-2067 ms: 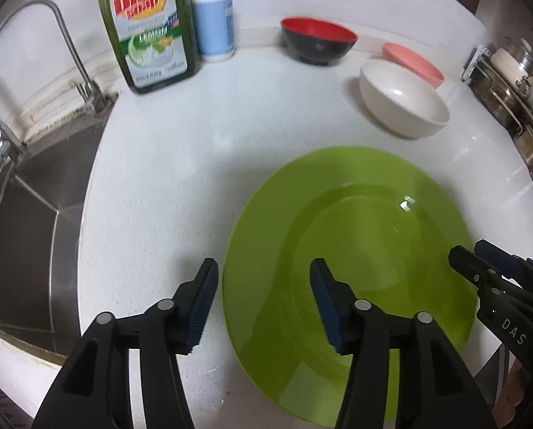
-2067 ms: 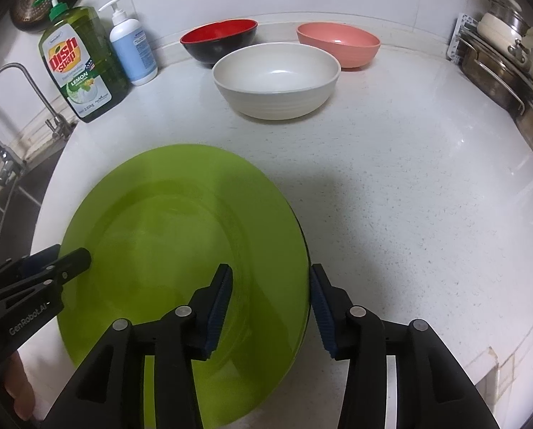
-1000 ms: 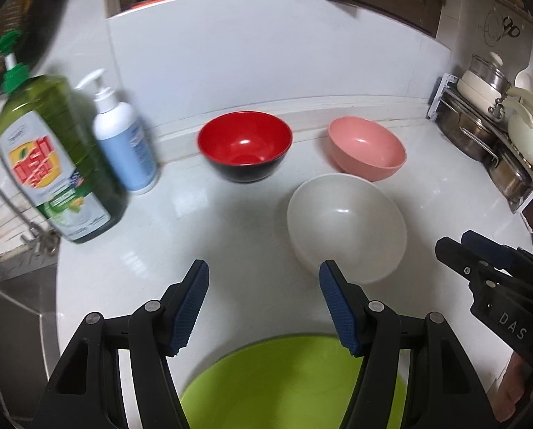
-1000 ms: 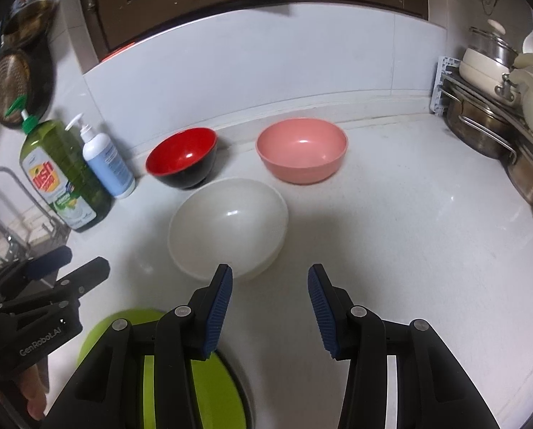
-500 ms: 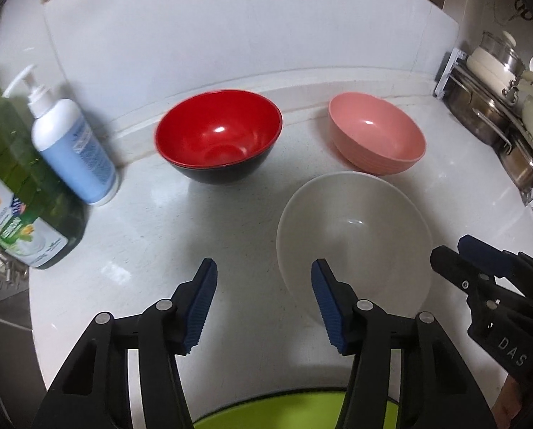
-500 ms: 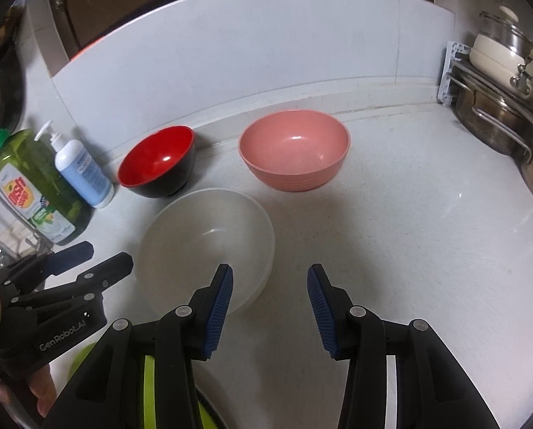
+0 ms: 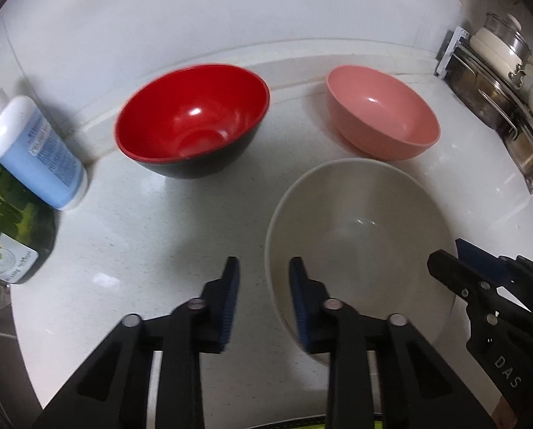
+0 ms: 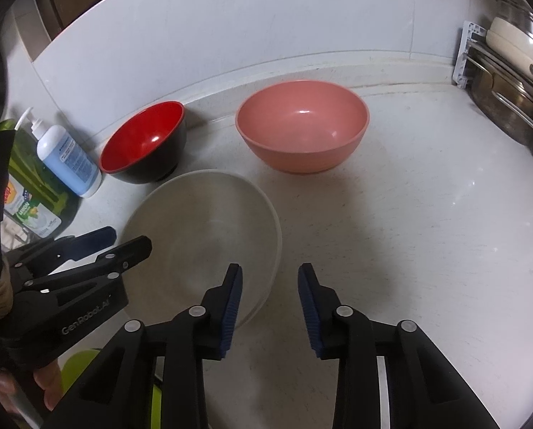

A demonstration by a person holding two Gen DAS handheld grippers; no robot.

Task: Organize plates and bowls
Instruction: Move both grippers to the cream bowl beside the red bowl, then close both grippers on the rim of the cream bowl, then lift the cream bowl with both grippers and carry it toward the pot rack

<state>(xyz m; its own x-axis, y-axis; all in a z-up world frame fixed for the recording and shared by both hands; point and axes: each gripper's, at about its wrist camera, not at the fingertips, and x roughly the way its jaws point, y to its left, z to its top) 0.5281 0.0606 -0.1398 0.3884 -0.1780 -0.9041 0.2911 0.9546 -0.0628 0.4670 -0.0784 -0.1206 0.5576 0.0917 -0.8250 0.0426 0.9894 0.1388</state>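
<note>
A white bowl (image 7: 359, 228) sits on the counter, with a red-and-black bowl (image 7: 191, 118) and a pink bowl (image 7: 381, 111) behind it. My left gripper (image 7: 264, 275) is open and straddles the white bowl's left rim. My right gripper (image 8: 270, 286) is open and straddles the white bowl's (image 8: 202, 236) right rim. The red bowl (image 8: 145, 146) and pink bowl (image 8: 302, 125) also show in the right wrist view. A sliver of the green plate (image 8: 77, 364) shows near the bottom.
A blue-white pump bottle (image 7: 34, 150) and a green dish soap bottle (image 7: 5, 221) stand at the left. A rack with metal pots (image 7: 499, 89) stands at the right; it also shows in the right wrist view (image 8: 509, 89). White countertop (image 8: 427, 214) stretches right.
Both grippers moved forward from the green plate to the white bowl and now straddle its opposite rims. The left gripper's jaws have narrowed.
</note>
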